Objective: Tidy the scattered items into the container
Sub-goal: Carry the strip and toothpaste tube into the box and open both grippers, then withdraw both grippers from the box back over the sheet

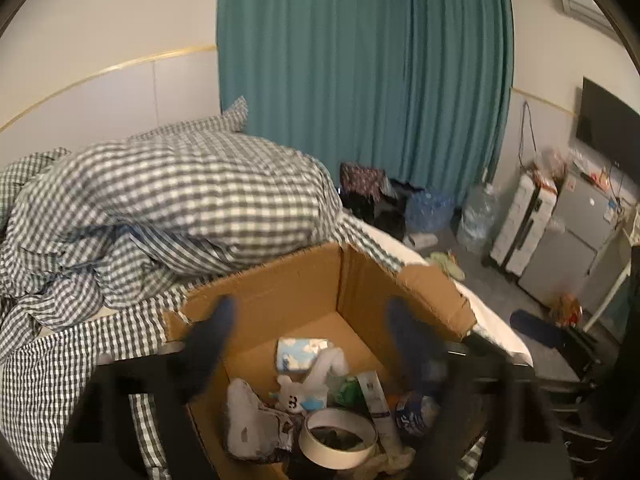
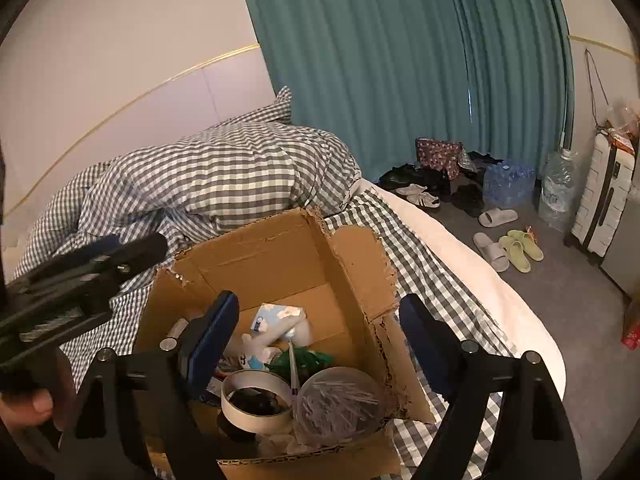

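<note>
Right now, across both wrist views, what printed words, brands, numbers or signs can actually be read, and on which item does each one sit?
None can be read.
tissue pack: blue and white print, blurred.
white tube: purple band, lettering too small.
blue packet: white marks, unreadable.
water jug: label too blurred.
cardboard box: no print visible on its walls.

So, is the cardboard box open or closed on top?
Open. The cardboard box has its flaps standing up, and the tape roll and plush toy inside are visible.

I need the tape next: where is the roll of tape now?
In both wrist views the tape roll lies inside the cardboard box, at its near end, beside the round clear tub.
</note>
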